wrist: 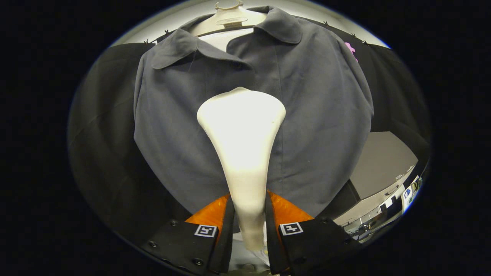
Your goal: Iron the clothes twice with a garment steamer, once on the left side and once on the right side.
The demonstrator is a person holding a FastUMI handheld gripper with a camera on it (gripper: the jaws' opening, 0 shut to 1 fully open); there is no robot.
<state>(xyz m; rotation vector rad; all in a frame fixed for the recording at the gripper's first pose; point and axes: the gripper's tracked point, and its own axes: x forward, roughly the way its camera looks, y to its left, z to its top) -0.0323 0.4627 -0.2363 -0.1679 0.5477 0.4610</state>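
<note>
Gripper (249, 220) with both fingers clamped on the narrow handle of a white garment steamer (242, 153), one finger pressing each side of the handle, so that the jaws stand only as far apart as the handle is thick; the handle runs up from between the fingers and widens into a broad, rounded head, brightly lit, which lies just ahead of the fingers and over the middle of the garment; each finger (215, 230) carries a small square marker on its upper face; dark grey collared shirt (314, 115) hanging directly beyond the steamer, front facing the camera, its collar spread open to either side at the top and its central placket running down behind the steamer head; whether the head touches the cloth cannot be told; pale hanger (229, 17) at the neck of the shirt, its shoulders hidden under the collar; black cloth wall (103, 153) behind the shirt on both sides; grey surface (378, 161) and a cluttered bench, too small to make out, beyond the right-hand hem of the shirt.
</note>
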